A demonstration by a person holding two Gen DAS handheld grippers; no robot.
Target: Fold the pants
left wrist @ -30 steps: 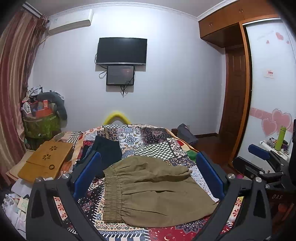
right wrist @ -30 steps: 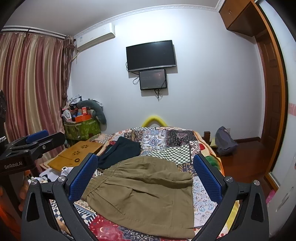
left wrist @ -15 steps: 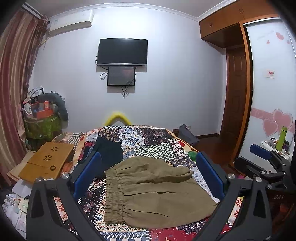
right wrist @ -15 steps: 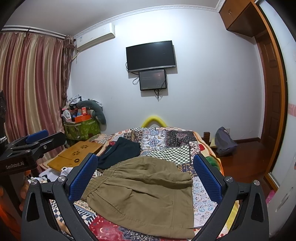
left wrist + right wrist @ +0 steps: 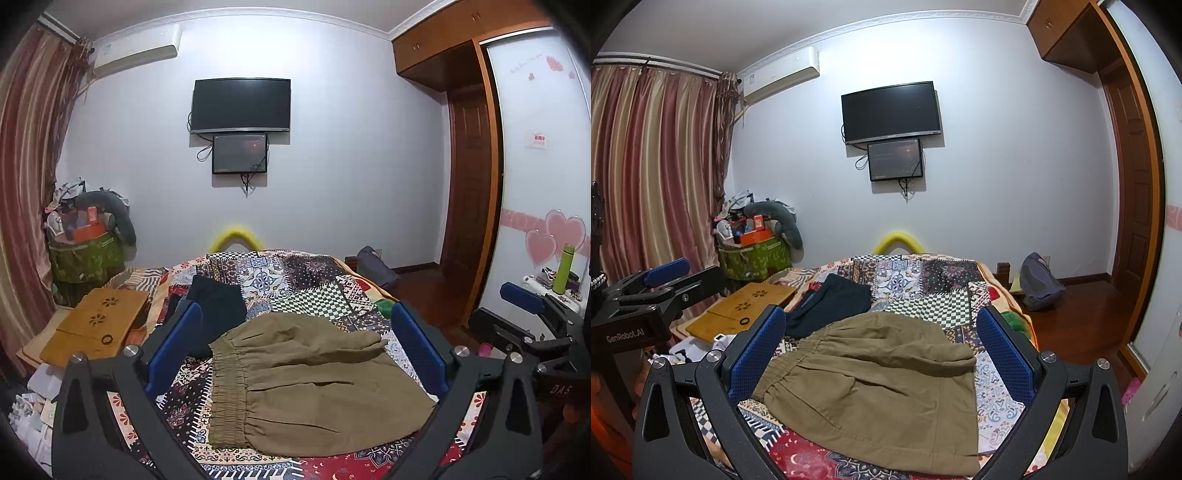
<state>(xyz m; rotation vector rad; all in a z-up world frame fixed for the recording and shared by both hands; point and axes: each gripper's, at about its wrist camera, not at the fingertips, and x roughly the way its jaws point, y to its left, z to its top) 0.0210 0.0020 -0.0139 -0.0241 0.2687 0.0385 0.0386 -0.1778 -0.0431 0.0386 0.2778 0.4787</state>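
Observation:
Olive-brown pants [image 5: 306, 384] lie folded on the patchwork bedspread [image 5: 295, 280], elastic waistband to the left. They also show in the right wrist view [image 5: 886, 384]. My left gripper [image 5: 295, 354] is open and empty, held above the near side of the pants. My right gripper [image 5: 882, 354] is open and empty, likewise above the pants. The right gripper shows at the right edge of the left wrist view [image 5: 524, 314]; the left gripper shows at the left edge of the right wrist view [image 5: 661, 284].
A dark garment [image 5: 214, 310] lies on the bed behind the pants. A wooden lap desk [image 5: 96, 325] sits left of the bed. A full green basket [image 5: 753, 251] stands by the curtain. A grey bag [image 5: 1038, 284] lies on the floor at right.
Both grippers have stayed open and almost still. The left wrist view has shifted very slightly; the pants have not moved.

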